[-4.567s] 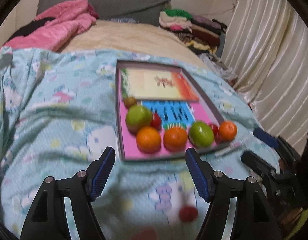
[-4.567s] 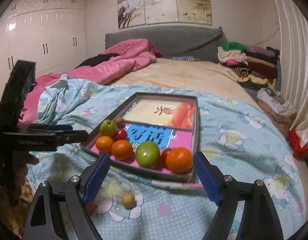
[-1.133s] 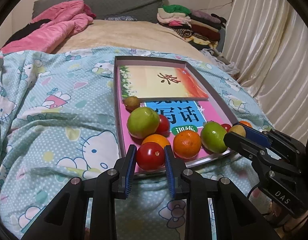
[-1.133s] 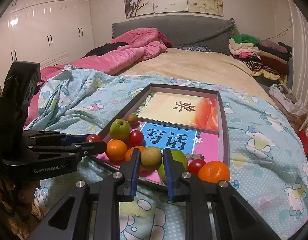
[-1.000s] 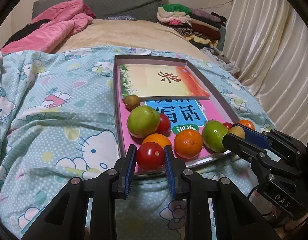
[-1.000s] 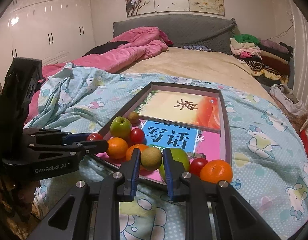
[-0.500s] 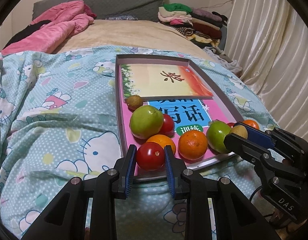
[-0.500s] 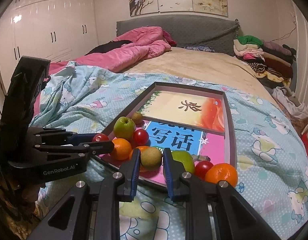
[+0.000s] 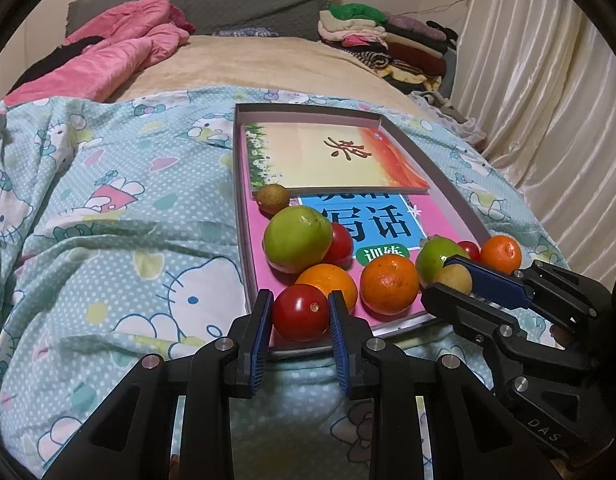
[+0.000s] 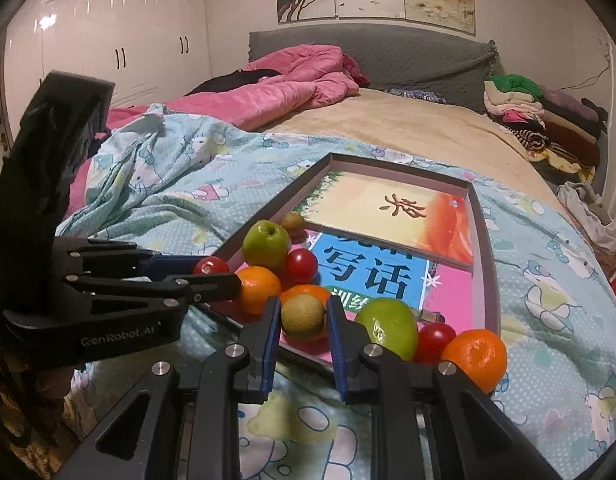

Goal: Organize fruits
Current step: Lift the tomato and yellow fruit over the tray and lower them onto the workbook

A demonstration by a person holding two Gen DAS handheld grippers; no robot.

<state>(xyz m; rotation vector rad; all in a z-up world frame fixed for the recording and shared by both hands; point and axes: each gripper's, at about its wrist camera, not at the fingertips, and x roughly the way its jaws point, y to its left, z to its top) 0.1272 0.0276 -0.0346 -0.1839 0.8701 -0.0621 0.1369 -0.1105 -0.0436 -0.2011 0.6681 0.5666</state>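
We are holding a red tomato in our left gripper, its 2 blue pads pressing on either side of the fruit, just above the near edge of the shallow box lying on the blue patterned blanket. Our right gripper is clamping a small brownish-green fruit the same way, over the box's near rim. Inside the box, 2 books are lying flat, and the other fruits are crowding its near end: a big green apple, another green fruit, 3 oranges, of which the nearest to the tomato is sitting right behind it, small red tomatoes and 1 more brownish fruit beside the upper book.
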